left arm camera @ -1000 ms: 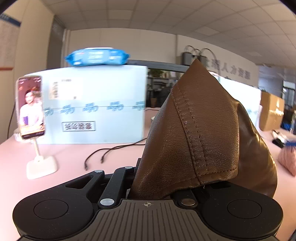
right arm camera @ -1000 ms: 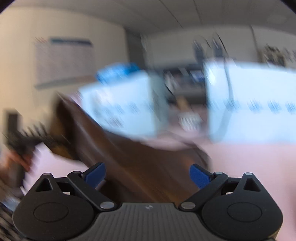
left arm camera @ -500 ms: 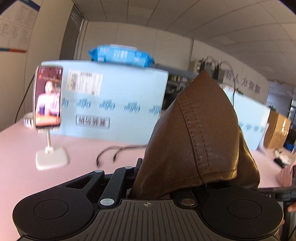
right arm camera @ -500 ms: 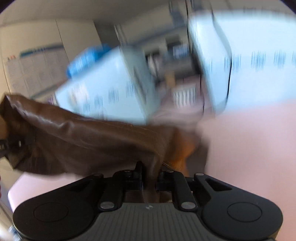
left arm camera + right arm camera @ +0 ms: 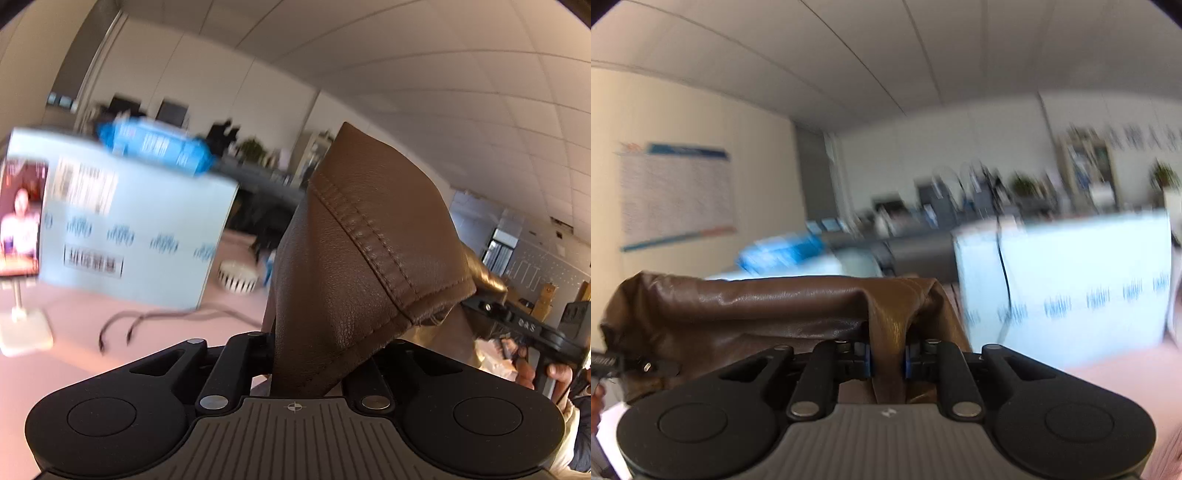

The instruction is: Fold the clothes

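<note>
A brown leather garment (image 5: 362, 258) is held up in the air between both grippers. My left gripper (image 5: 314, 354) is shut on a stitched corner of it, which drapes over the fingers and hides them. In the right wrist view my right gripper (image 5: 886, 360) is shut on a fold of the same garment (image 5: 757, 310), which stretches left toward the other gripper's black body (image 5: 613, 363). The right gripper's body (image 5: 517, 325) and the hand holding it show at the right of the left wrist view.
A pink table (image 5: 74, 354) lies below. On it stand a light blue carton (image 5: 129, 229) with a blue wipes pack (image 5: 155, 144) on top, a phone on a white stand (image 5: 20, 221), black cables (image 5: 147, 317) and a small striped cup (image 5: 238, 277). A second carton (image 5: 1071, 280) is at the right.
The right gripper, open a second ago, closed on the garment and lifted. Both grippers have tilted upward and raised the garment; more ceiling shows now.
</note>
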### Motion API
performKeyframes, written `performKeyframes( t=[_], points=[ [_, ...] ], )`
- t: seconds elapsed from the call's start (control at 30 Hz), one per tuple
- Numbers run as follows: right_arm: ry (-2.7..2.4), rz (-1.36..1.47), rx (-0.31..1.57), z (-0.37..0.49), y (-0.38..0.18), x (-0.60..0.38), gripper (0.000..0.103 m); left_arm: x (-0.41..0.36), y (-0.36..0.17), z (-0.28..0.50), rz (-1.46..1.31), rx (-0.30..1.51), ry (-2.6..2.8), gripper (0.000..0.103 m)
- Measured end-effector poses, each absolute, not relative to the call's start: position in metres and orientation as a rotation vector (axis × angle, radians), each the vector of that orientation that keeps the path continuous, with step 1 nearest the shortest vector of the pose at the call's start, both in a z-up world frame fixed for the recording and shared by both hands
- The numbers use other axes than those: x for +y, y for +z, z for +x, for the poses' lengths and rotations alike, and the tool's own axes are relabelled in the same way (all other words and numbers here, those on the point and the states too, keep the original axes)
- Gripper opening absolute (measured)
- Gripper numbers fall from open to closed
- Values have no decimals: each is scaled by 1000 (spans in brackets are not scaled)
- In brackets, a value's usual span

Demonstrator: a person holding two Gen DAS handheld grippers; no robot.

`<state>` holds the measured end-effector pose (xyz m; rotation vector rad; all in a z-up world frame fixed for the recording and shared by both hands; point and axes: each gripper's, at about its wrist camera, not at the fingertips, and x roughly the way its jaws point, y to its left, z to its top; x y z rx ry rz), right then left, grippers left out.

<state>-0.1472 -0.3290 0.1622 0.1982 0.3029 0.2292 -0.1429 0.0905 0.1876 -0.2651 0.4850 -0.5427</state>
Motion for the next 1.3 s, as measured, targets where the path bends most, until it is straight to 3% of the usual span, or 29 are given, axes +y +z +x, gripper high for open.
performKeyframes(
  t=[0.07,0.13,0.2,0.23,0.27,0.5,0.7,0.73,0.77,0.83,0.87,0.9,0.93,0.97,1.07,1.3],
  points=[
    [200,240,401,-108,142,-333,41,86,166,-110,-256,589,-484,74],
    [144,302,441,-90,127,-344,45,87,143,-77,-270,688,-402,75],
    [136,382,406,-99,124,-362,64,104,132,-61,-300,736,-305,76],
    [159,409,390,-106,125,-371,82,114,132,-61,-319,738,-299,79],
    [180,429,384,-113,126,-379,89,124,131,-64,-339,737,-305,83],
    [268,322,734,-127,94,-393,90,135,114,-101,-226,831,-435,89],
    [260,82,749,-104,55,-342,90,87,81,-96,-95,877,-473,91],
    [275,62,766,-93,48,-336,82,78,75,-90,-81,884,-453,91],
    [290,41,796,-87,39,-327,60,72,71,-84,-78,885,-439,90],
    [292,13,813,-78,30,-314,35,63,65,-73,-101,860,-425,86],
    [300,18,783,-78,32,-310,17,61,65,-69,-113,837,-418,68],
    [300,28,742,-78,38,-309,15,61,66,-67,-116,818,-403,54],
    [295,38,693,-80,46,-309,14,62,68,-64,-117,800,-385,27],
    [281,49,621,-87,57,-311,13,67,72,-64,-139,780,-375,21],
    [275,86,423,-115,92,-325,12,84,88,-69,-216,706,-356,10],
    [290,156,-1,-200,169,-346,12,119,150,-123,-292,430,-389,7]
  ],
)
